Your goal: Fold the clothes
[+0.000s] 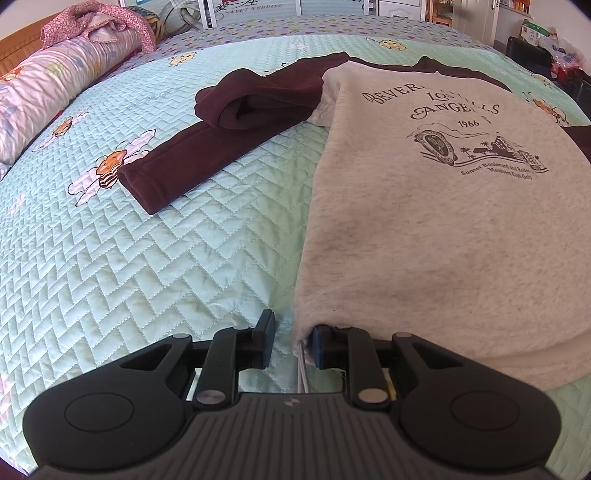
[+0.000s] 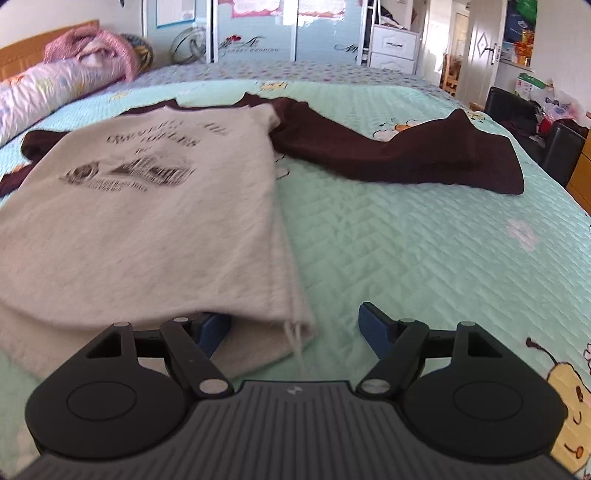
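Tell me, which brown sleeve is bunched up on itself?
The sleeve in the left wrist view: it doubles back into a lump. The other sleeve lies stretched out.

I'm standing in a home bedroom: quilted bed [image 1: 147, 258], rolled bedding [image 1: 55, 85], wardrobe doors [image 2: 255, 29], white drawers [image 2: 393, 50].

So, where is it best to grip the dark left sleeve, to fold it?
Probably at the cuff. The dark sleeve lies stretched out on the quilt, its cuff end free. Come from the open quilt side, jaws across the cuff's edge.
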Available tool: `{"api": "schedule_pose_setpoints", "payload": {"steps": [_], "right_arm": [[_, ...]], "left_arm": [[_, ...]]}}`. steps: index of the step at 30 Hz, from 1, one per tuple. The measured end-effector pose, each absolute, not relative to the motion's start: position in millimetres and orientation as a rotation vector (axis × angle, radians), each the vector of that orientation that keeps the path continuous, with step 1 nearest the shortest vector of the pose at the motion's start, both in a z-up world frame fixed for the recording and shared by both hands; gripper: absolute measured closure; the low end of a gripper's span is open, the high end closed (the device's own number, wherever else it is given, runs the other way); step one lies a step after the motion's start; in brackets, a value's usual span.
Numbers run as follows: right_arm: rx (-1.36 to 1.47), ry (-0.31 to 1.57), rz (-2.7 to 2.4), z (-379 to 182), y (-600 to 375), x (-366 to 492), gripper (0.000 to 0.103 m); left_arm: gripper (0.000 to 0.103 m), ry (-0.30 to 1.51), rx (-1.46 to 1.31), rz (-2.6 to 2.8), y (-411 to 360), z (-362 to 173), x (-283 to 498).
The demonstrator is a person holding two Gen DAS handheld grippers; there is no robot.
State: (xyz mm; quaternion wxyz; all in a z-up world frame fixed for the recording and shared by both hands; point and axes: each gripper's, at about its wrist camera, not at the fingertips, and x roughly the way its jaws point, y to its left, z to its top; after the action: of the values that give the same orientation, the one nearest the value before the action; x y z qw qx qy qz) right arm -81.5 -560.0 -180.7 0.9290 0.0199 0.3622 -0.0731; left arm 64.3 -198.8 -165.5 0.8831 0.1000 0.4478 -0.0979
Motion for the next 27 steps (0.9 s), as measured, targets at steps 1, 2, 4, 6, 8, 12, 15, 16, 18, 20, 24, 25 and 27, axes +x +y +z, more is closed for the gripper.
{"api": "schedule_pose_setpoints", "payload": {"steps": [1,2,4,6,8,12,15,16,18,20,24,25,27], "right_arm": [[0.048,0.745,-0.142,-180.8,-560.2,-77.7,0.033],[0.049,0.746,-0.138,-180.4,-559.2,-74.8,0.035],[0.041,0.753,-0.141,-178.8,-555.8,-70.6,0.043],[0.044,0.769,-0.146,-177.1,-553.1,-68.7,0.062],[0.062,0.792,-0.162,-173.3,-552.4,-69.3,0.082],[0.104,0.840,-0.211,-160.4,-554.1,-77.0,0.096],[0.120,0.851,-0.236,-148.5,-557.4,-89.9,0.098],[0.117,0.857,-0.242,-146.1,-558.0,-93.7,0.098],[0.095,0.872,-0.258,-145.7,-558.2,-99.2,0.099],[0.080,0.884,-0.276,-148.4,-558.4,-102.9,0.099],[0.136,0.843,-0.225,-152.3,-564.0,-106.0,0.098],[0.151,0.820,-0.212,-152.8,-565.3,-107.3,0.095],[0.176,0.767,-0.190,-152.9,-568.0,-111.4,0.077]], "left_arm": [[0.081,0.934,0.210,-0.203,-199.0,-165.4,64.6],[0.081,0.935,0.211,-0.202,-199.4,-165.3,64.8],[0.081,0.937,0.213,-0.199,-200.1,-165.1,64.8],[0.081,0.938,0.217,-0.197,-201.0,-164.9,64.6],[0.081,0.940,0.225,-0.196,-202.0,-164.0,64.8],[0.081,0.940,0.226,-0.194,-201.7,-159.8,61.9],[0.080,0.929,0.236,-0.197,-202.6,-159.0,56.7],[0.080,0.925,0.243,-0.198,-203.4,-159.2,55.3],[0.081,0.920,0.254,-0.198,-205.2,-158.9,53.4],[0.081,0.920,0.254,-0.198,-205.4,-159.1,53.2],[0.079,0.925,0.216,-0.191,-200.9,-162.0,56.1],[0.074,0.923,0.210,-0.182,-200.0,-162.4,56.1],[0.064,0.918,0.201,-0.162,-197.9,-163.1,56.0]]}}
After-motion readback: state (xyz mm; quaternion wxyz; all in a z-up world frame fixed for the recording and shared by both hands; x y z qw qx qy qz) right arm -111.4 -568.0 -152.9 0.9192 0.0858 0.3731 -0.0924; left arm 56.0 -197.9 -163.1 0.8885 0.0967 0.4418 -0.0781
